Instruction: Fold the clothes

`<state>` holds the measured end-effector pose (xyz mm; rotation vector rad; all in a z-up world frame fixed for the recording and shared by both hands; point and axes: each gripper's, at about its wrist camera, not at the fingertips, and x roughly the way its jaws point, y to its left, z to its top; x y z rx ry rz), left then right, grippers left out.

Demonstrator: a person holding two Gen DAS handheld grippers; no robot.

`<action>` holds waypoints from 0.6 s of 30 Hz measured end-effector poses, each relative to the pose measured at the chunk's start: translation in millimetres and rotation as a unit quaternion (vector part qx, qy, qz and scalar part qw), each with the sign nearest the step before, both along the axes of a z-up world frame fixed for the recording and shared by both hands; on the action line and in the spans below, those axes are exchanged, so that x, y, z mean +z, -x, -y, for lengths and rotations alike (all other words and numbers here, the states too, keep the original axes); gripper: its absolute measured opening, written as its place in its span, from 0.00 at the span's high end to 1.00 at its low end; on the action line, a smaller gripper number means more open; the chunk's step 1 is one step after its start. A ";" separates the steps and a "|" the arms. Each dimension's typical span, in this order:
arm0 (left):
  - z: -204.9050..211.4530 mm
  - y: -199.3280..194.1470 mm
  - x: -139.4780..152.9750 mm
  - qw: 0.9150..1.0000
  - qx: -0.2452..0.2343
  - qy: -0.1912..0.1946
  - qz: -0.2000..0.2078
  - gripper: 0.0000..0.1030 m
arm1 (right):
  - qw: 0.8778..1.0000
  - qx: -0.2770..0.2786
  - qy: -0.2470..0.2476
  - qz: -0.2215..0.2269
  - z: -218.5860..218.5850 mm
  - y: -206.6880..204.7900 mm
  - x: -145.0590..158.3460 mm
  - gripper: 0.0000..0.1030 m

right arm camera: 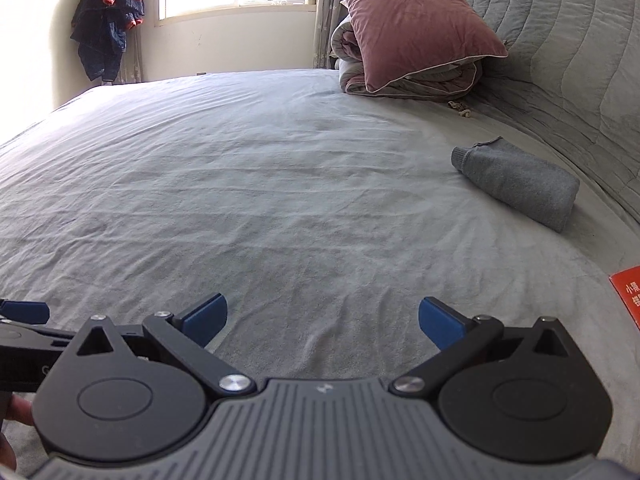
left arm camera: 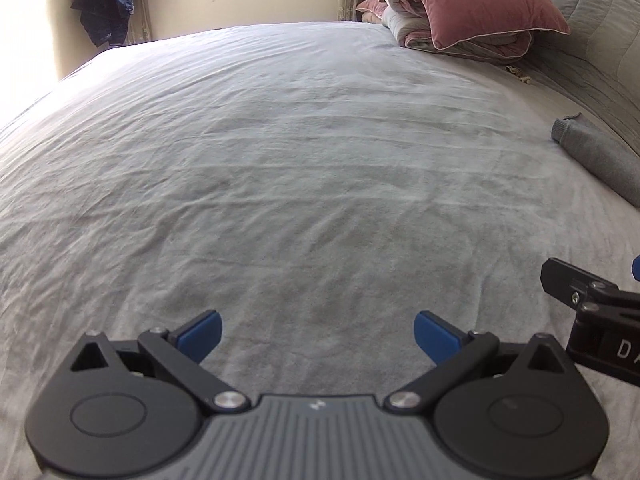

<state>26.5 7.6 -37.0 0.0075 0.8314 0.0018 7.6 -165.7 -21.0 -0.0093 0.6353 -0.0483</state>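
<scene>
Greys throughout, with pink, navy, blue and one red accent.

Bed sheet (right arm camera: 248,184): pale grey, plain, finely creased. Folded garment (right arm camera: 516,184): mid grey, plain knit with a ribbed cuff. Pillow (right arm camera: 416,20): dusty pink with white piping, on a bundled duvet (right arm camera: 412,80) of pink and pale grey. Headboard cover (right arm camera: 568,48): grey, quilted in wavy lines. Hanging jacket (right arm camera: 108,16): dark navy with orange-red trim. Both tools, left tool (left arm camera: 318,338) and right tool (right arm camera: 322,324): black with blue fingertip pads and ribbed grey housing. Card (right arm camera: 628,296): red with white characters.
</scene>
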 end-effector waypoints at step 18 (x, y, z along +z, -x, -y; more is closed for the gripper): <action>-16.6 -16.6 -23.4 0.999 0.033 -0.013 0.036 0.00 | 0.999 0.001 -0.001 -0.047 -6.0 -40.5 -36.1 0.00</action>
